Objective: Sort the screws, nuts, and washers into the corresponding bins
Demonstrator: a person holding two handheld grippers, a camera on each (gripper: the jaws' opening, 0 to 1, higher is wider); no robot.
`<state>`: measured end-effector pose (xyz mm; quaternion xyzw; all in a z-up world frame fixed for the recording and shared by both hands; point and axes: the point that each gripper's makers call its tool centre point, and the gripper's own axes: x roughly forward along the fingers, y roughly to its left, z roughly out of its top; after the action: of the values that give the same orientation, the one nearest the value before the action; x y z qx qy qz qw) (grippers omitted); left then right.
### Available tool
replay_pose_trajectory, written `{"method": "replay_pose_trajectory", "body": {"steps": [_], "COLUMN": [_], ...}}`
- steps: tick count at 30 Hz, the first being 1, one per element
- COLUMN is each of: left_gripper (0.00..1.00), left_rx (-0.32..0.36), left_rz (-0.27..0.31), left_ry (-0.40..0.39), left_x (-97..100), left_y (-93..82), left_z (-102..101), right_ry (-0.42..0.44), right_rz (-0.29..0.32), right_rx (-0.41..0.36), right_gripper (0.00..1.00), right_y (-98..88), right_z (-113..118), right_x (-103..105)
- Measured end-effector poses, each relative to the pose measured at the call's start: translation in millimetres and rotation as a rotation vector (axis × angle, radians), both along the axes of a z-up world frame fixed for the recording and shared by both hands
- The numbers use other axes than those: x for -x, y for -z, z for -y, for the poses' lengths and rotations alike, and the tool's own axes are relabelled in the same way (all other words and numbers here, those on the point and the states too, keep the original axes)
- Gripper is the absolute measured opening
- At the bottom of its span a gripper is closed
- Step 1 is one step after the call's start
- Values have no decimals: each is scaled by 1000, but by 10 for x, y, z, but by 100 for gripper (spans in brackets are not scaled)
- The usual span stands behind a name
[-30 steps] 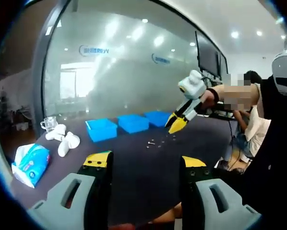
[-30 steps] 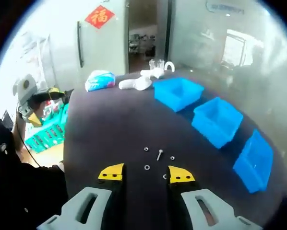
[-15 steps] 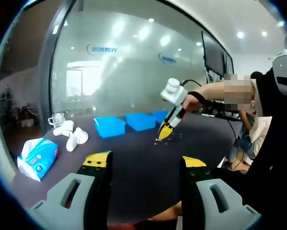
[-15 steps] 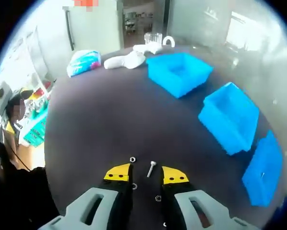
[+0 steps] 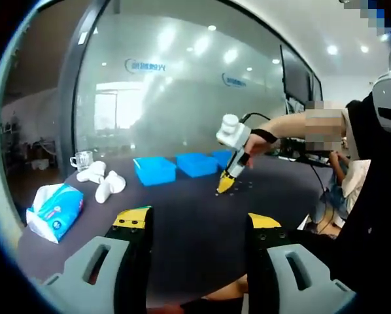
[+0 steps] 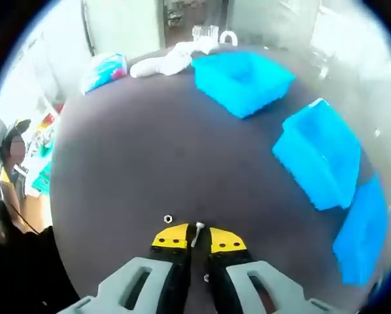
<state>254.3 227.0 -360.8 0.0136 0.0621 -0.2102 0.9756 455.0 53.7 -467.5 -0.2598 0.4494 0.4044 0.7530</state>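
- Both tongs are accounted for: the right gripper (image 6: 193, 239) is seen in the right gripper view with its yellow-tipped jaws drawn almost together around a screw (image 6: 196, 233), whose head pokes out just past the tips. It is judged to be clamped on the screw, though firm contact cannot be confirmed.
- From the left gripper view, that same gripper is seen tip-down on the dark table (image 5: 182, 222), near the bins.
- The left gripper (image 5: 194, 221) is held with its jaws spread wide and nothing between them, well back from the work, near the table edge.
- A nut (image 6: 168, 219) lies on the table just to the left of the right gripper's tips, and another small piece (image 6: 206, 278) can be made out between the jaw bodies lower down; its kind cannot be told.
- Three blue bins are lined up: the far bin (image 6: 242, 80), the middle bin (image 6: 323, 163) and the near bin (image 6: 360, 239). No hardware can be made out inside them, and parts of their floors are hidden.
- The task is judged to be at its start: one screw is being picked, nothing is visibly sorted, and the loose pieces are left to be carried over.
- A tissue pack (image 5: 54, 208) and white objects (image 5: 102, 183) are left at the table's far side.
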Motion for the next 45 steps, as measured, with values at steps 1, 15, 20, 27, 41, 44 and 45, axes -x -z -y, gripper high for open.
{"method": "replay_pose_trajectory", "body": {"steps": [1, 15, 20, 27, 41, 44, 45], "left_gripper": [53, 53, 53, 53, 53, 53, 53], "left_rx": [-1, 0, 4, 15, 23, 23, 23], "left_rz": [0, 11, 23, 34, 46, 48, 50], "left_ry": [2, 4, 5, 15, 48, 50, 50], "left_x": [2, -3, -19, -72, -177, -193, -198], "left_y": [-1, -50, -99, -154, -265, -291, -300], "left_z": [2, 21, 41, 86, 234, 248, 251], "right_ry": [-4, -8, 31, 110, 285, 345, 370], "right_rz": [2, -1, 28, 159, 542, 619, 642], "right_rx": [1, -84, -218, -403, -688, -710, -709], "right_gripper": [3, 0, 0, 0, 0, 0, 0], "right_y": [3, -153, -389, -836, -1530, -1525, -1509], "right_z": [-3, -14, 73, 418, 1331, 1596, 1683], "right_x": [12, 177, 266, 369, 908, 1043, 1087]}}
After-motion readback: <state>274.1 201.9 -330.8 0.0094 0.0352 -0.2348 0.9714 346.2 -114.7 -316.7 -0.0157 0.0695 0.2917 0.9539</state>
